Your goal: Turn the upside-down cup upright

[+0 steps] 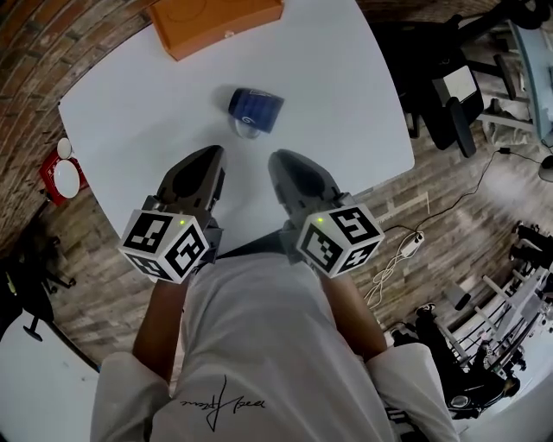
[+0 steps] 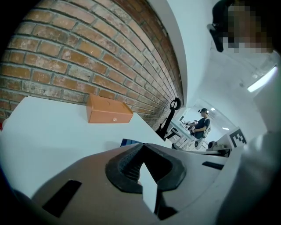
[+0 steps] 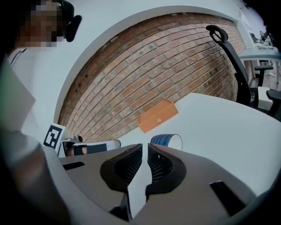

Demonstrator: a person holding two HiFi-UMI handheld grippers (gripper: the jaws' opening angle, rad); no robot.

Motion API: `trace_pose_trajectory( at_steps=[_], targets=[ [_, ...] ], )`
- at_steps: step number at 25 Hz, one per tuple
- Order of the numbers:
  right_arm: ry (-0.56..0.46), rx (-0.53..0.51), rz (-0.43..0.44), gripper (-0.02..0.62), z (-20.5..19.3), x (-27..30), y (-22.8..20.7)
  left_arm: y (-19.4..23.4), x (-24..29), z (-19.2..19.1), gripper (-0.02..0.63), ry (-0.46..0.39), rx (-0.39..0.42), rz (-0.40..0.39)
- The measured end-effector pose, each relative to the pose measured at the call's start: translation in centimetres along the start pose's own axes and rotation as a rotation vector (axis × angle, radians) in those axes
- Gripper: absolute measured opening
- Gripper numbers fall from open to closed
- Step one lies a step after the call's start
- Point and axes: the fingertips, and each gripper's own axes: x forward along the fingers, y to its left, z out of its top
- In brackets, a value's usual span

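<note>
White round-cornered table (image 1: 130,112) is sitting by a red brick wall (image 2: 66,52). Flat orange box (image 1: 216,22) is lying at the table's 12 o'clock edge. Blue ribbed cup (image 1: 257,108) is resting mid-table (upright or not: unclear). Left gripper (image 1: 206,160) and right gripper (image 1: 289,164) are pointing toward 12, side by side at the cup's 6 o'clock and apart from it. Left jaws are meeting at the tips, right jaws are leaving a thin slit, and both are holding nothing.

On the table (image 1: 346,112), the cup (image 1: 256,110) sits beyond my left gripper (image 1: 210,154) and right gripper (image 1: 278,159), the box (image 1: 216,22) at the far edge.
</note>
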Motion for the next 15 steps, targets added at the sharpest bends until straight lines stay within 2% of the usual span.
trace_pose_trajectory(
  at_steps=[5,15],
  targets=[
    [0.013,-0.003,-0.009,0.023,0.0,0.7,-0.4,1.1,0.3,0.6,0.009,-0.002,0.028,0.016],
    [0.037,-0.004,-0.034,0.023,0.0,1.6,-1.6,2.3,1.8,0.9,0.009,0.013,0.034,0.008]
  ],
)
